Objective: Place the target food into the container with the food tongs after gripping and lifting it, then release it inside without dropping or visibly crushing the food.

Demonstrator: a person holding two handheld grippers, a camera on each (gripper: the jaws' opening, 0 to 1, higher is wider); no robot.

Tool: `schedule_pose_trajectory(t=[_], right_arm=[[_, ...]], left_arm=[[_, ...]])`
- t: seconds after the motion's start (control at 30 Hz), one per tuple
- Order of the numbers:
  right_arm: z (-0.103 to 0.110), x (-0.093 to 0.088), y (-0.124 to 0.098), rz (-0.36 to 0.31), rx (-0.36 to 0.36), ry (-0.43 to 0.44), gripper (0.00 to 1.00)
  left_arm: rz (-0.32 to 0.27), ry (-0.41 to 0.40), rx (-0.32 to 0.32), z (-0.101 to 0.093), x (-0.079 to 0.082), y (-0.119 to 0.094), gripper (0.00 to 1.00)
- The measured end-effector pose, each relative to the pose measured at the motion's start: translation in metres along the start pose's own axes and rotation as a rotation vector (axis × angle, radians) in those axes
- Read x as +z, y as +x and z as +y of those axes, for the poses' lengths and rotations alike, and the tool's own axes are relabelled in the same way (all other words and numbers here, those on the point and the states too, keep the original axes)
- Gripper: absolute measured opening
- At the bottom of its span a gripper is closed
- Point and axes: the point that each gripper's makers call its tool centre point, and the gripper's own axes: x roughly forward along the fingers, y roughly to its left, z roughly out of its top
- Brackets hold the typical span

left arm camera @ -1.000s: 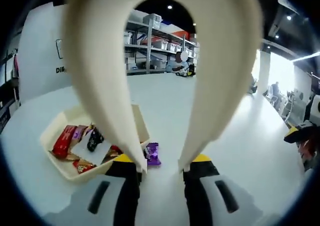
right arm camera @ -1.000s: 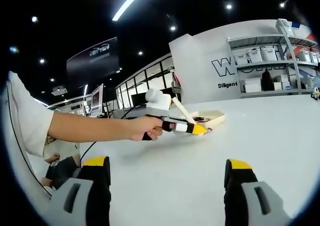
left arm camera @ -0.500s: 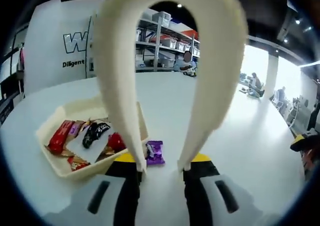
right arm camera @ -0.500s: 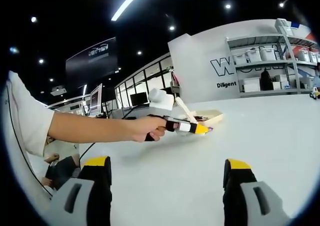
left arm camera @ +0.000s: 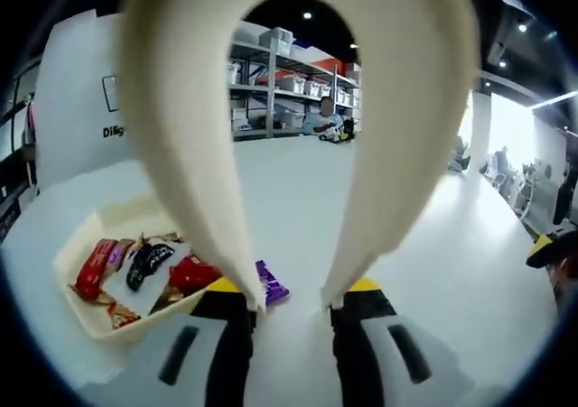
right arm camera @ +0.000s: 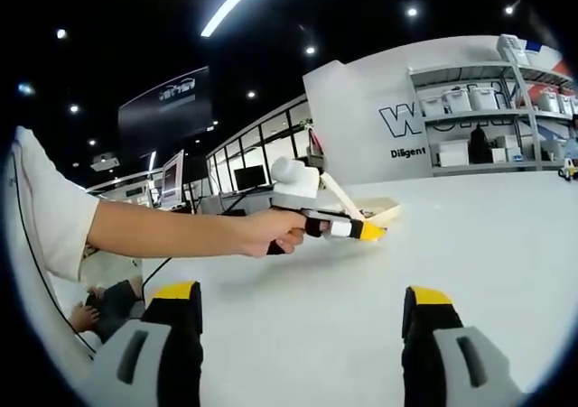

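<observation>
My left gripper [left arm camera: 293, 299] is shut on cream food tongs [left arm camera: 194, 181], whose two arms rise from the yellow-tipped jaws and join overhead. The tong tips stand apart with nothing between them. A purple wrapped candy [left arm camera: 270, 286] lies on the white table just beyond the left tong tip, beside the cream tray [left arm camera: 122, 217], which holds several wrapped snacks. In the right gripper view a hand holds the left gripper [right arm camera: 348, 229] low over the table in front of the tray [right arm camera: 386, 209]. My right gripper [right arm camera: 300, 292] is open and holds nothing.
The white table [left arm camera: 433, 245] stretches wide to the right of the tray. Shelving with boxes [left arm camera: 289, 87] stands far behind it. The person's bare forearm [right arm camera: 163, 231] reaches in from the left in the right gripper view.
The left gripper has shifted slightly right and tipped up over the table. The purple candy now sits closer to the left tong tip. The tong gap is unchanged, and the right gripper has held still.
</observation>
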Motion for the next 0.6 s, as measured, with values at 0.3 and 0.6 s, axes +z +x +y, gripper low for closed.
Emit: schedule_pose_trajectory(t=[0.3, 0.6], right_arm=[[-0.004, -0.001, -0.004, 0.005, -0.002, -0.005, 0.89], [-0.016, 0.000, -0.014, -0.003, -0.020, 0.003, 0.89]], left_arm=[[0.009, 0.019, 0.051, -0.005, -0.004, 0.008, 0.30], [0.007, 0.022, -0.011, -0.030, 0.001, 0.022, 0.31]])
